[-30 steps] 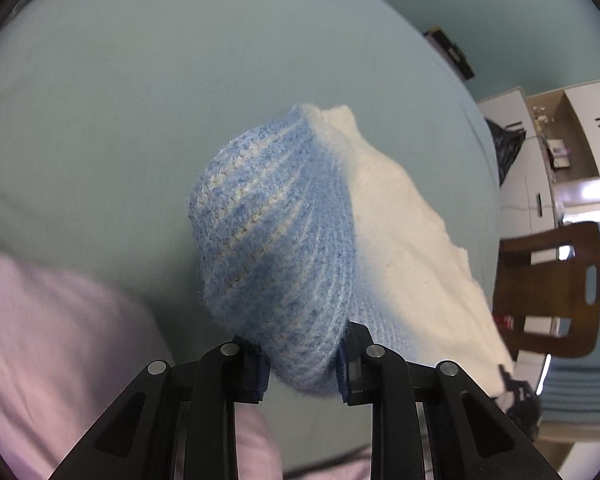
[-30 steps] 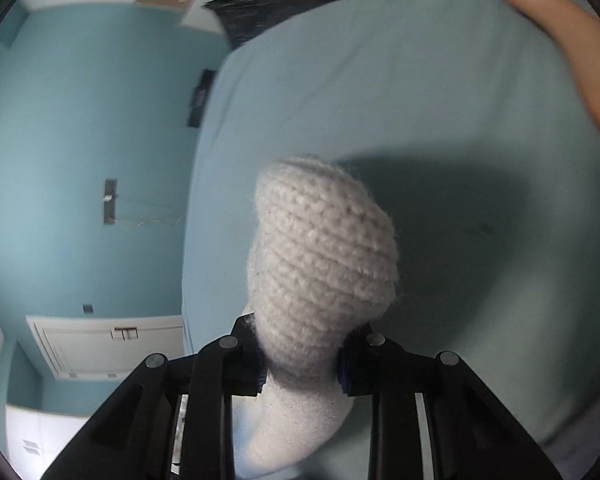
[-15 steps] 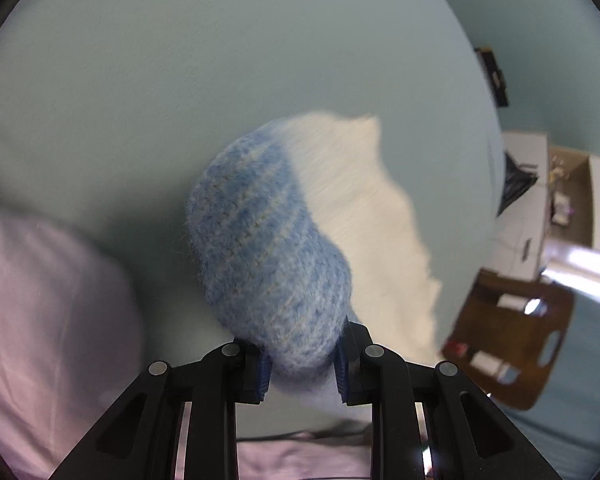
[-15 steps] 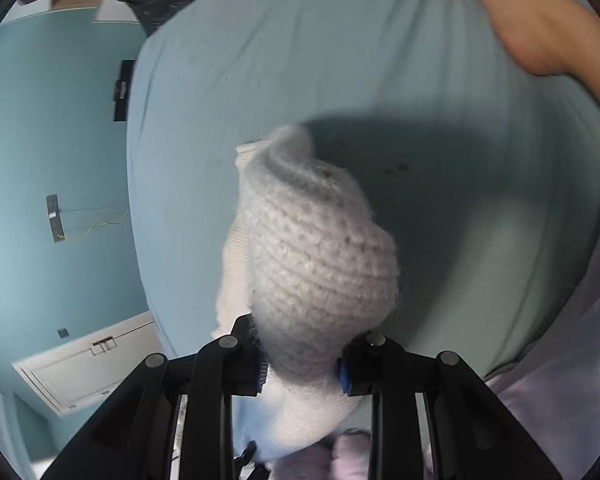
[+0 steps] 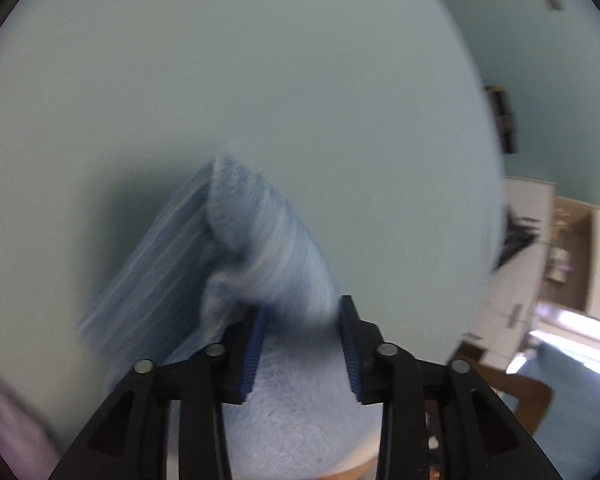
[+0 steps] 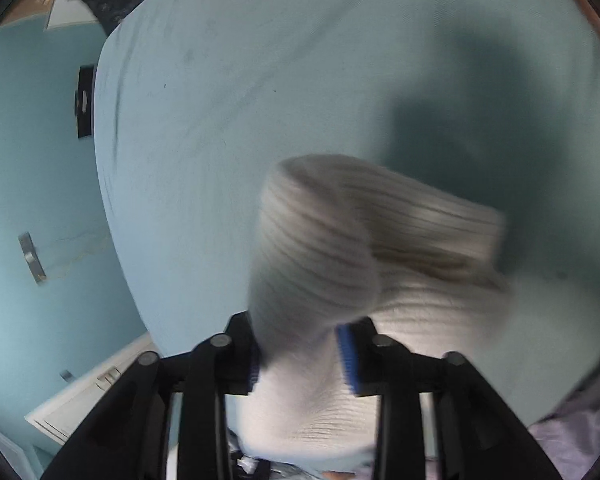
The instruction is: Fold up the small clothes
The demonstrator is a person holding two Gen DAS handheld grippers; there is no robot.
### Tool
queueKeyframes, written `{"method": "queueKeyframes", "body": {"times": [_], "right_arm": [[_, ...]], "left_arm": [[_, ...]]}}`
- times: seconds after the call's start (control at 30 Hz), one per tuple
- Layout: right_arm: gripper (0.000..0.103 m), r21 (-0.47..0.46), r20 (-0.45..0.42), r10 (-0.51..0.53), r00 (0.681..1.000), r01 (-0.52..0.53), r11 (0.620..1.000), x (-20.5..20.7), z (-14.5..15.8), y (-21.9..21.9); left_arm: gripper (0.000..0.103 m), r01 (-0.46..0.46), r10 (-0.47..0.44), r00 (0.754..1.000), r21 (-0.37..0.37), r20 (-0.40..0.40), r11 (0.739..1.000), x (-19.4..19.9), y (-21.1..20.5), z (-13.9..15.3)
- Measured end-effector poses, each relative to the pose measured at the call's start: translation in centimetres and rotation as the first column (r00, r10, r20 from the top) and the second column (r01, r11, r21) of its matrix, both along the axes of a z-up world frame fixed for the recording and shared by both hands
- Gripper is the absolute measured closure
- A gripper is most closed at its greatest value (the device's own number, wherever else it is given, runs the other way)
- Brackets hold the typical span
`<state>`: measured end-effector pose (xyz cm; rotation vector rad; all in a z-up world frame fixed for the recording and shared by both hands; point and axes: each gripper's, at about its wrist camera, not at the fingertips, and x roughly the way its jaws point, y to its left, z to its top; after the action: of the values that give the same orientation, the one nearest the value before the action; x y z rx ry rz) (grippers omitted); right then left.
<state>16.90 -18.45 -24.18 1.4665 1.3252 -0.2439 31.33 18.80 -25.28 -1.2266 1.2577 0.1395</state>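
Note:
A small knit garment, blue-striped (image 5: 260, 240) in the left wrist view and cream ribbed (image 6: 340, 240) in the right wrist view, is doubled over low on the pale blue bed sheet (image 5: 260, 80). It is blurred by motion. My left gripper (image 5: 302, 312) has its jaws opening. The blue knit still lies between them and the ribbed blue pads (image 5: 256, 340) show bare. My right gripper (image 6: 296, 324) is opening too, with the cream knit bunched between its fingers and the right pad (image 6: 348, 356) exposed.
The sheet (image 6: 260, 80) fills both views. Pink cloth (image 5: 4, 420) lies at the lower left and lavender cloth (image 6: 572, 440) at the lower right. A wooden chair (image 5: 520, 400) and white cabinets (image 5: 528, 220) stand past the bed's edge.
Both grippers swept down across the sheet with the garment, which folded over on itself. Both pairs of jaws widened. The forearm left the right wrist view.

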Motion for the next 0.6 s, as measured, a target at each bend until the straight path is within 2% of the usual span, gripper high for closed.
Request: {"method": "queueKeyframes", "body": {"times": [0.03, 0.07, 0.1, 0.13, 0.17, 0.2, 0.23, 0.27, 0.3, 0.33, 0.37, 0.43, 0.47, 0.5, 0.57, 0.6], "right_arm": [[0.049, 0.057, 0.017, -0.044, 0.999, 0.043, 0.997, 0.8, -1.3, 0.0], [0.040, 0.110, 0.040, -0.061, 0.997, 0.056, 0.992, 1.4, -2.1, 0.1], [0.038, 0.177, 0.075, -0.051, 0.996, 0.037, 0.983, 2.7, -2.8, 0.2], [0.037, 0.201, 0.110, -0.016, 0.994, -0.007, 0.980, 3.8, -3.0, 0.3], [0.036, 0.179, 0.146, 0.034, 0.989, -0.060, 0.982, 5.1, -2.3, 0.3], [0.034, 0.093, 0.169, 0.102, 0.980, -0.119, 0.989, 5.9, -0.9, 0.2], [0.027, -0.033, 0.167, 0.184, 0.969, -0.181, 0.983, 6.4, 1.0, 0.1], [0.022, -0.110, 0.157, 0.240, 0.958, -0.224, 0.968, 6.4, 2.2, 0.2], [0.021, -0.210, 0.151, 0.324, 0.934, -0.290, 0.934, 6.4, 4.2, 0.7], [0.021, -0.258, 0.155, 0.377, 0.913, -0.331, 0.908, 6.1, 5.4, 1.1], [0.021, -0.302, 0.157, 0.439, 0.885, -0.380, 0.874, 5.7, 6.9, 1.8], [0.021, -0.377, 0.175, 0.548, 0.818, -0.459, 0.805, 3.6, 10.0, 3.2], [0.021, -0.407, 0.172, 0.579, 0.797, -0.477, 0.779, 3.2, 10.8, 3.4], [0.021, -0.462, 0.159, 0.620, 0.768, -0.497, 0.735, 1.8, 12.1, 4.0], [0.021, -0.556, 0.148, 0.664, 0.733, -0.494, 0.669, -0.9, 13.9, 5.0], [0.021, -0.587, 0.137, 0.675, 0.725, -0.490, 0.645, -1.4, 14.2, 5.3]], "left_arm": [[0.055, -0.021, 0.021, 0.999, -0.004, 0.047, 1.000, 0.0, 0.4, 0.5], [0.027, -0.037, 0.036, 0.996, 0.010, 0.081, 0.999, -0.1, 0.9, 1.5], [0.014, -0.045, 0.040, 0.994, 0.050, 0.098, 0.998, -0.3, 1.4, 2.8], [0.001, -0.053, 0.041, 0.992, 0.103, 0.116, 0.993, -0.5, 1.8, 4.3], [0.000, -0.050, 0.031, 0.991, 0.146, 0.132, 0.988, -0.6, 2.0, 5.5], [0.000, -0.031, 0.005, 0.991, 0.182, 0.137, 0.983, -0.9, 1.9, 6.6], [0.000, 0.023, -0.052, 0.990, 0.222, 0.127, 0.975, -1.4, 1.4, 7.9], [0.000, 0.076, -0.105, 0.989, 0.251, 0.107, 0.965, -1.7, 0.9, 8.8], [0.000, 0.128, -0.160, 0.983, 0.283, 0.090, 0.951, -2.3, 0.4, 9.8], [0.000, 0.168, -0.205, 0.975, 0.316, 0.087, 0.934, -2.9, 0.0, 10.8], [0.000, 0.209, -0.259, 0.962, 0.371, 0.089, 0.905, -4.1, -0.6, 12.1], [0.000, 0.270, -0.348, 0.935, 0.503, 0.066, 0.821, -6.9, -1.1, 14.4], [0.000, 0.296, -0.398, 0.915, 0.574, 0.058, 0.764, -8.0, -2.0, 15.5], [0.000, 0.313, -0.438, 0.898, 0.623, 0.052, 0.717, -9.4, -2.8, 16.2], [0.000, 0.343, -0.514, 0.857, 0.711, 0.030, 0.614, -11.9, -4.8, 16.8], [0.000, 0.354, -0.548, 0.836, 0.749, 0.016, 0.560, -12.7, -5.9, 16.7]]}}
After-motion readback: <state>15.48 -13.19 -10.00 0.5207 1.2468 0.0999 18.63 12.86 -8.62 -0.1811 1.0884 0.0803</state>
